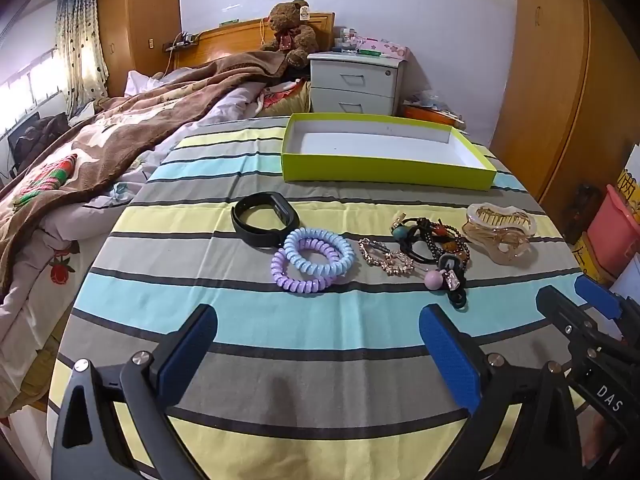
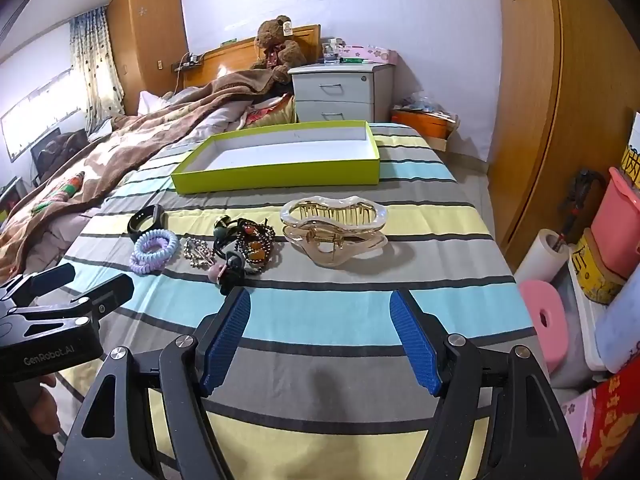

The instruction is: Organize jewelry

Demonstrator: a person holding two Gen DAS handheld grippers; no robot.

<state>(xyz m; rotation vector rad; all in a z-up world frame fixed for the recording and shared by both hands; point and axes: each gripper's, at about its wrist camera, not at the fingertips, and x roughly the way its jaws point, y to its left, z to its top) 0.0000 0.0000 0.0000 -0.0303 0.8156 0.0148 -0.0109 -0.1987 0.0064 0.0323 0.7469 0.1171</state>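
An empty lime-green box (image 1: pixel 384 169) (image 2: pixel 280 176) with a white inside stands at the far side of the striped cloth. In front of it lie a black wristband (image 1: pixel 264 216) (image 2: pixel 145 219), blue and purple spiral hair ties (image 1: pixel 312 259) (image 2: pixel 155 250), a rhinestone hair clip (image 1: pixel 386 258) (image 2: pixel 196 254), a tangle of beaded bracelets and bobble ties (image 1: pixel 438 252) (image 2: pixel 244 246), and a large clear claw clip (image 1: pixel 500 226) (image 2: pixel 334 226). My left gripper (image 1: pixel 318 332) is open and empty, near the spiral ties. My right gripper (image 2: pixel 320 320) is open and empty, in front of the claw clip.
The striped cloth (image 1: pixel 280 340) covers a table beside a bed with a brown blanket (image 1: pixel 120 136). A white nightstand (image 1: pixel 356 84) stands behind the box. Pink bins (image 2: pixel 616 224), a paper roll and a pink stool (image 2: pixel 548 320) crowd the right side by the wardrobe.
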